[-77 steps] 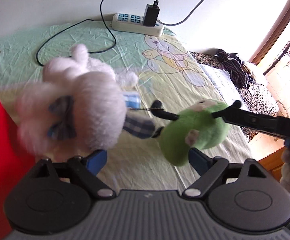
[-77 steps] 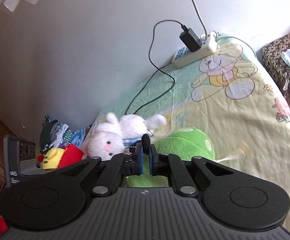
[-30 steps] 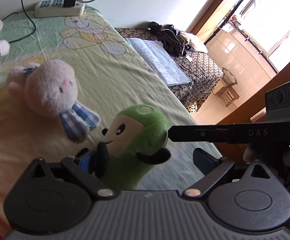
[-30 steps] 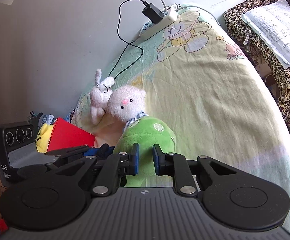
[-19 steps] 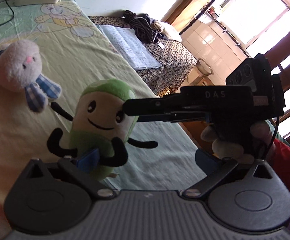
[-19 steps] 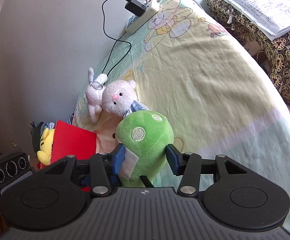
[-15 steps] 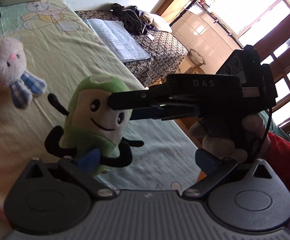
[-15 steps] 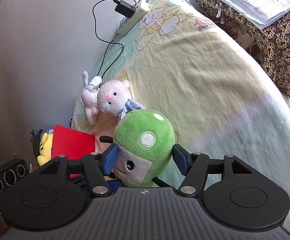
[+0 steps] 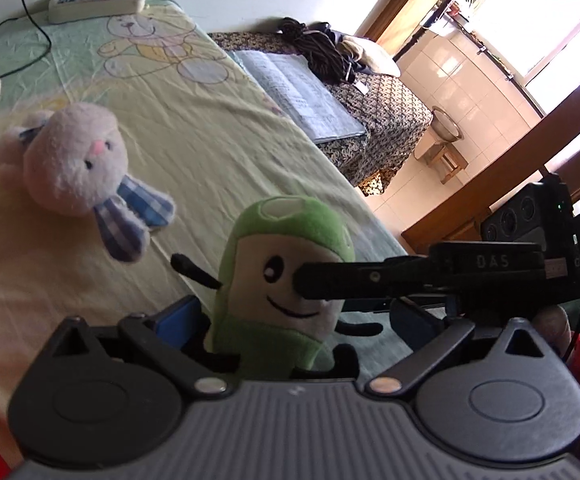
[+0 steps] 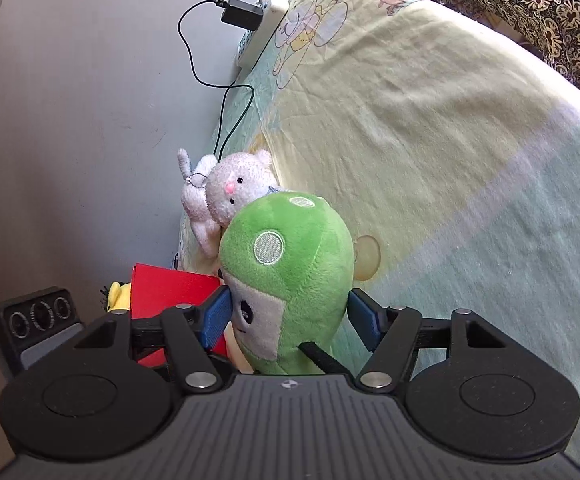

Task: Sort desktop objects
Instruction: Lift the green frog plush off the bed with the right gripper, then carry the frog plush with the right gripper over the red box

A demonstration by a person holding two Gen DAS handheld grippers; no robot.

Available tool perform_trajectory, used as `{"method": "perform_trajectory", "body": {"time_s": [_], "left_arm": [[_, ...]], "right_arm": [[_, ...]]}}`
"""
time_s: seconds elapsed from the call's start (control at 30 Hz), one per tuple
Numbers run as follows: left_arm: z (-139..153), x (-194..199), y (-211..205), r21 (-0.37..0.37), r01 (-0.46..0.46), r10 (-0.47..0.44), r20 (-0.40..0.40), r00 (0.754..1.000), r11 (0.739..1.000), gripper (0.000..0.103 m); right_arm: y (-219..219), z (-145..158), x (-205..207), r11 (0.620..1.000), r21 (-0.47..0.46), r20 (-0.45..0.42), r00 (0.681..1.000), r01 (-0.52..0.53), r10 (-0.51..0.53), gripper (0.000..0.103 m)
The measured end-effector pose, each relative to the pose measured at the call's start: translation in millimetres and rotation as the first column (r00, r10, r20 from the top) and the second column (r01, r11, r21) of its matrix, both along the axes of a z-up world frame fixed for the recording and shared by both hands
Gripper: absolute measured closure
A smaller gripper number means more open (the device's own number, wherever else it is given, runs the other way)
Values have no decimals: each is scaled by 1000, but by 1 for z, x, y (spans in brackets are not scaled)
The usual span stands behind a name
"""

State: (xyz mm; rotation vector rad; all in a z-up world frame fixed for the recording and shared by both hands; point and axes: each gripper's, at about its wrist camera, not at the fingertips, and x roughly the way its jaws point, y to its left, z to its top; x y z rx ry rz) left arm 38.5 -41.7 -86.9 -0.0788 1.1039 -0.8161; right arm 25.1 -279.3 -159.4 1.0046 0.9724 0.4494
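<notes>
A green plush (image 9: 286, 280) with a cream face and thin black arms stands upright on the bedsheet (image 9: 194, 128). It sits between the blue pads of my left gripper (image 9: 294, 316), which is open wide and not pressing on it. My right gripper (image 9: 318, 292) reaches in from the right, one black finger lying across the plush's face. In the right wrist view the green plush (image 10: 290, 264) fills the gap of the right gripper (image 10: 290, 316), which is open. Its left pad sits near the face, and a small gap shows at the right pad.
A pink bunny plush (image 9: 74, 160) with checked ears lies left of the green one, a small white bunny (image 10: 194, 200) beside it. A red box (image 10: 166, 292) and a yellow toy (image 10: 118, 296) sit by the wall. At the far end are a power strip (image 9: 94, 0) and an open book (image 9: 302, 96).
My right gripper was shut on the green plush's arm, has opened, and now straddles its head. The plush has turned upright and sits deeper between the left fingers.
</notes>
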Motion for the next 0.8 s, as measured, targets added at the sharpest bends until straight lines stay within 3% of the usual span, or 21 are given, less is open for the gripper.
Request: {"method": "perform_trajectory", "body": {"time_s": [0.2,0.27,0.47,0.6,0.8], "left_arm": [[-13,-4,-10,15,4,-4,2,1000,1000,11],[-7,-10,-11,10,16,-17,4,1000,1000,16],[14,-34,2,-8,-18,18,44,999,1000,16],[34,-55,20,-13,-58,59,114,992,998,16],[72,-86,70,-53,-112,121,230,966,992,16]], "right_arm": [[-4,2,-11,1000,5,5,1000,14,-14,43],[-3,7,-14,1000,1,19,1000,3,-3,44],[10,39,-22,992,-93,118,988,-87,97,44],[29,65,-26,974,-160,181,966,-158,186,44],[80,117,-41,930,-294,324,893,-221,314,44]]}}
